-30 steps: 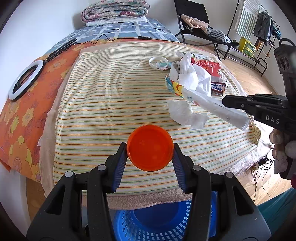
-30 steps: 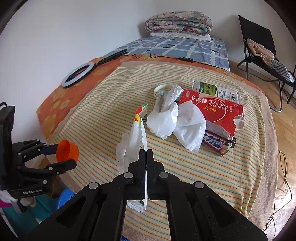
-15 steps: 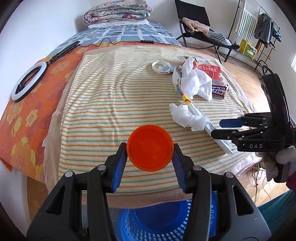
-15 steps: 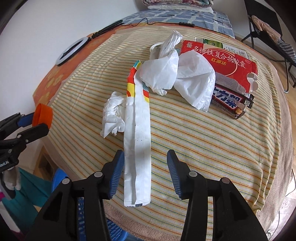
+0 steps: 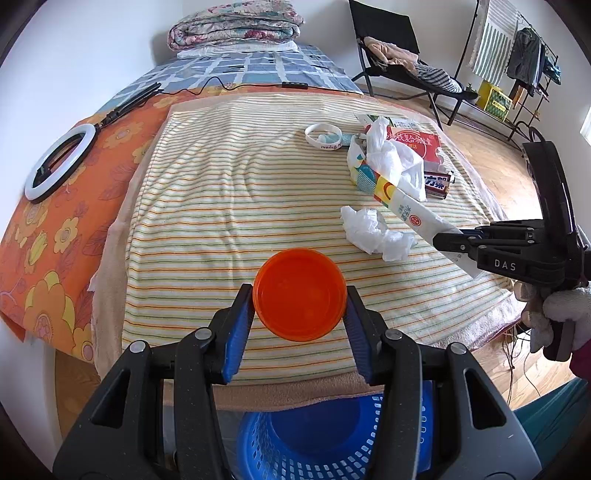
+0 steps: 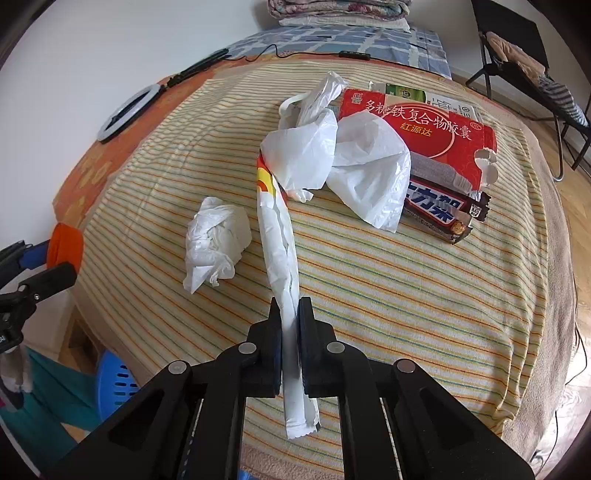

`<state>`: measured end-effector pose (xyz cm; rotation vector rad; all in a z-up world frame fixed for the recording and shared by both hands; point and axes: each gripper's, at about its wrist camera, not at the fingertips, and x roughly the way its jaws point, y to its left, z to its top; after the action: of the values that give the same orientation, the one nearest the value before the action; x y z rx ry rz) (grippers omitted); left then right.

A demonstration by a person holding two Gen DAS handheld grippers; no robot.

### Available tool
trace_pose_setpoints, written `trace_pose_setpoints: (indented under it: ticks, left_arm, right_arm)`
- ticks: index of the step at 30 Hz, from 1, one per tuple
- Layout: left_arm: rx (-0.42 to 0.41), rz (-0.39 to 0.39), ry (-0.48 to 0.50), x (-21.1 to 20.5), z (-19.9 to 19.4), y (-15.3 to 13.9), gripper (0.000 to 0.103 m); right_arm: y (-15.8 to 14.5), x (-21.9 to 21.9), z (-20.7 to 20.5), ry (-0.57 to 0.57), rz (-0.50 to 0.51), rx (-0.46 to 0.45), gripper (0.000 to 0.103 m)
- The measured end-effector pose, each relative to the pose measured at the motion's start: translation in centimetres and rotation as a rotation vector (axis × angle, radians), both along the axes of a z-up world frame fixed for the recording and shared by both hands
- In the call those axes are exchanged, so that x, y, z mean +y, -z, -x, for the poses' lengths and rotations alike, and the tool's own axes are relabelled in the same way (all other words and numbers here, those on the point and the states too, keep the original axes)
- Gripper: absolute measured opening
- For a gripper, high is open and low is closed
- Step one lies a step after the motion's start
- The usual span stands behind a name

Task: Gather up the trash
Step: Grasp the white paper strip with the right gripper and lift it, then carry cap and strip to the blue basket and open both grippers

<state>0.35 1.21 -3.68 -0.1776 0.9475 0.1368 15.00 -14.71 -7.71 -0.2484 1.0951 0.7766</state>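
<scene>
The left gripper [image 5: 300, 301] squeezes an orange cap [image 5: 300, 293] above the blue basket [image 5: 314, 443] at the bottom; the right gripper [image 6: 290, 314] pinches a long white wrapper [image 6: 279, 236]; the tissue ball [image 6: 214, 240], bag [image 6: 332, 155], red box [image 6: 436, 136] and candy bar [image 6: 439, 214] still wait mid-frame.

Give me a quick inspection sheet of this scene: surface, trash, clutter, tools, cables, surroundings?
Surface: striped cloth on a bed.
Job's things: long white wrapper, crumpled tissue, white plastic bag, red box, candy bar wrapper, blue basket below the edge.
Clutter: ring light, wristband.
Tools: left tool holds orange lid; right tool shut on the wrapper.
Cables: black cord.
Surroundings: folded quilt, chair.
</scene>
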Motion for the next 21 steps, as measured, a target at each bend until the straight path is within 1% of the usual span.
trace_pose_setpoints:
  ticks: [4, 6, 8, 9, 14, 16, 21]
  left_arm:
    - [-0.010, -0.007, 0.008, -0.2, 0.4, -0.4, 0.049]
    - [-0.018, -0.013, 0.010, -0.3, 0.7, -0.7, 0.049]
    - [-0.024, -0.021, 0.011, -0.4, 1.0, -0.9, 0.049]
    - [-0.026, -0.024, 0.011, -0.4, 1.2, -0.9, 0.049]
    - [-0.033, -0.033, 0.025, -0.7, 2.3, -1.4, 0.049]
    - [-0.037, -0.049, 0.035, -1.0, 3.0, -1.6, 0.049]
    - [-0.028, -0.056, 0.061, -1.8, 4.9, -1.5, 0.049]
  right_arm:
    - [-1.8, -0.8, 0.6, 0.009, -0.034, -0.039, 0.006]
    - [-2.7, -1.0, 1.2, 0.006, -0.070, -0.039, 0.006]
    - [-3.8, -1.2, 2.0, -0.018, -0.131, -0.045, 0.006]
    - [-4.3, -1.1, 2.4, -0.020, -0.141, -0.053, 0.006]
    - [-5.5, 0.0, 5.4, -0.059, -0.163, -0.050, 0.006]
    - [-5.9, 0.1, 6.8, -0.079, -0.166, -0.055, 0.006]
    - [-6.0, -0.9, 10.4, -0.106, -0.174, -0.030, 0.006]
